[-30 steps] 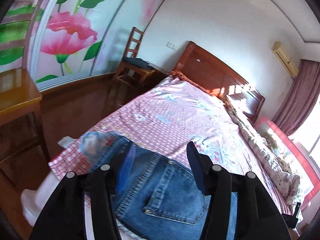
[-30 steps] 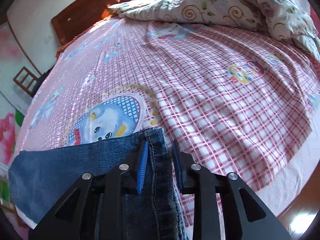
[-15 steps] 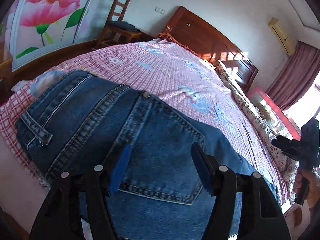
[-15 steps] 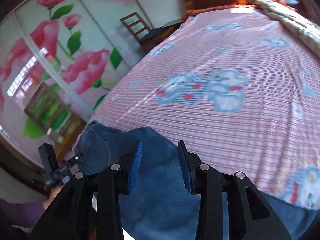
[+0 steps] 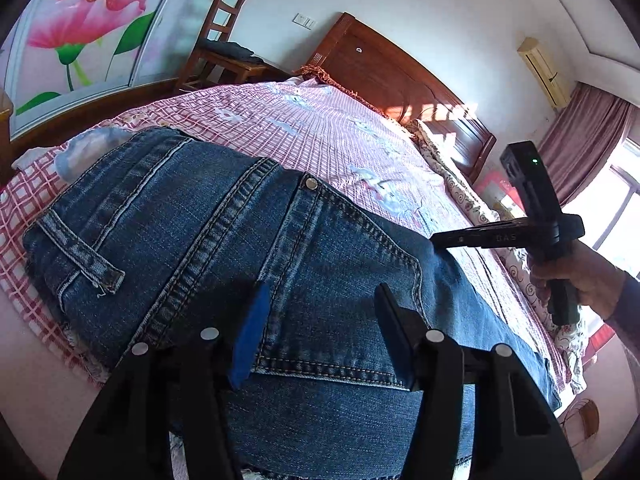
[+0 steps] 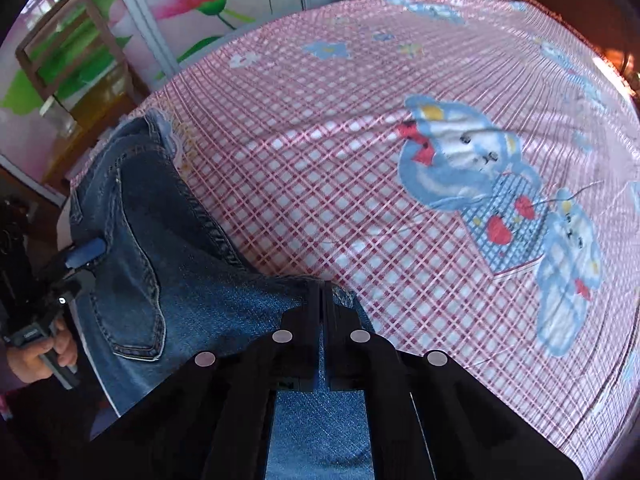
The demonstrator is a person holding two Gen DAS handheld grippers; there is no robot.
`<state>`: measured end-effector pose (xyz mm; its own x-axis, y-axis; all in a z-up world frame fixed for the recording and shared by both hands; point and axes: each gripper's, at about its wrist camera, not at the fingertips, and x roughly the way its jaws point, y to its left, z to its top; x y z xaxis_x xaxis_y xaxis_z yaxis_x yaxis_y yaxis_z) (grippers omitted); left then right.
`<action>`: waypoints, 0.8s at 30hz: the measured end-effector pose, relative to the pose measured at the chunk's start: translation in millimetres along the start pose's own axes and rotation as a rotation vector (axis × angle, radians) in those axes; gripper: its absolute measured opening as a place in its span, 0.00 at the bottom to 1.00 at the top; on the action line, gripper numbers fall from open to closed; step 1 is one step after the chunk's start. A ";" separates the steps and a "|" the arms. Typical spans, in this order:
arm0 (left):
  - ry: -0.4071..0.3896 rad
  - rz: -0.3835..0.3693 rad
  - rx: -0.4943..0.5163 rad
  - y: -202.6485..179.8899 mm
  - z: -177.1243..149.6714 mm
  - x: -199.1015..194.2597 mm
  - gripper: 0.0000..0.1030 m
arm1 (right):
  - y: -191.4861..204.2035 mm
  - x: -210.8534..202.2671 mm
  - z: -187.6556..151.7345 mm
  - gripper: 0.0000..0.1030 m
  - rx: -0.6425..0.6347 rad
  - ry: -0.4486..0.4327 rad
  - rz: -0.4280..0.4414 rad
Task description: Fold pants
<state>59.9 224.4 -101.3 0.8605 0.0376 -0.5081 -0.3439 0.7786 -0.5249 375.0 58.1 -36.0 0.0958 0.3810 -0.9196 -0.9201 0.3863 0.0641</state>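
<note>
Blue denim pants (image 5: pixel 224 240) lie flat on the pink checked bed sheet (image 5: pixel 320 136), back pocket up, waistband at the left. My left gripper (image 5: pixel 320 328) is open, its fingers hovering over the back pocket with nothing between them. My right gripper (image 6: pixel 322 292) is shut on the far edge of the pants (image 6: pixel 168 280) at mid-leg. It also shows in the left wrist view (image 5: pixel 440 238), at the right edge of the denim. The left gripper shows in the right wrist view (image 6: pixel 80 260) over the pocket area.
A wooden headboard (image 5: pixel 400 80) stands at the far end of the bed. A floral quilt (image 5: pixel 472 196) lies along the bed's right side. A wooden chair (image 5: pixel 220 52) stands by the flower-painted wardrobe (image 5: pixel 80 32). The sheet (image 6: pixel 440 120) has cartoon prints.
My right gripper has closed on the pants' far edge; half a second ago it was open above the denim. My left gripper has stayed open over the back pocket.
</note>
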 end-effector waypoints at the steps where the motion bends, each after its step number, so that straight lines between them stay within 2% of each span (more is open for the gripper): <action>1: 0.000 -0.001 -0.010 0.4 0.6 -0.1 0.50 | -3.8 -9.1 -5.3 0.00 0.025 -0.043 0.004; 3: 0.018 0.022 -0.024 -6.0 5.5 1.0 0.50 | -11.6 -12.7 -16.2 0.00 0.082 -0.090 0.007; 4: 0.002 0.066 -0.017 -9.5 11.5 -2.6 0.55 | -11.1 -12.3 -17.1 0.00 0.093 -0.120 -0.009; 5: -0.044 0.122 0.003 -12.1 19.7 -10.1 0.69 | -9.8 -10.6 -19.0 0.00 0.111 -0.148 -0.004; 6: -0.108 0.140 0.028 -14.1 30.4 -19.6 0.73 | -15.4 -8.9 -22.3 0.00 0.151 -0.164 0.011; 7: -0.149 0.136 0.047 -14.6 42.9 -24.7 0.79 | -23.0 -4.4 -24.0 0.00 0.196 -0.186 0.011; 8: -0.155 0.115 0.057 -15.3 56.7 -24.2 0.84 | -25.2 1.6 -23.5 0.00 0.227 -0.203 -0.024; 9: -0.141 0.087 0.066 -16.9 70.9 -19.7 0.84 | -28.0 -0.4 -26.3 0.00 0.245 -0.234 -0.057; 12: -0.076 0.001 0.127 -30.9 95.8 6.5 0.90 | -35.3 -20.9 -33.7 0.00 0.375 -0.384 0.058; 14: -0.005 0.018 0.188 -41.7 97.0 34.7 0.90 | -27.6 -31.3 -42.5 0.00 0.431 -0.431 0.180; 15: 0.048 0.053 0.214 -42.3 95.0 51.4 0.90 | -19.3 -33.3 -47.8 0.00 0.432 -0.427 0.216; 17: 0.136 0.161 0.221 -27.0 90.2 79.4 0.90 | -7.4 -20.8 -56.6 0.00 0.422 -0.370 0.191; 18: 0.131 0.183 0.229 -18.6 87.8 85.2 0.90 | -10.3 -2.3 -63.3 0.00 0.452 -0.297 0.175; 19: 0.124 0.162 0.236 -13.5 86.1 85.4 0.90 | -17.7 19.7 -72.2 0.00 0.505 -0.226 0.161; 20: 0.121 0.146 0.225 -11.4 86.6 83.9 0.89 | -27.8 36.1 -84.2 0.00 0.561 -0.201 0.200; 21: 0.122 0.144 0.216 -10.2 88.7 82.5 0.89 | -36.8 37.9 -95.9 0.00 0.622 -0.265 0.273; 22: 0.129 0.146 0.224 -11.5 89.8 82.3 0.89 | -40.0 35.4 -101.5 0.00 0.668 -0.279 0.281; 24: 0.137 0.174 0.246 -12.9 91.2 77.9 0.90 | -27.1 15.4 -106.1 0.00 0.670 -0.304 0.219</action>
<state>165.6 274.4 -71.8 0.7326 0.1114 -0.6714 -0.3657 0.8964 -0.2503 361.2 -35.6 -93.0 0.1278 0.6843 -0.7179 -0.5124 0.6653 0.5429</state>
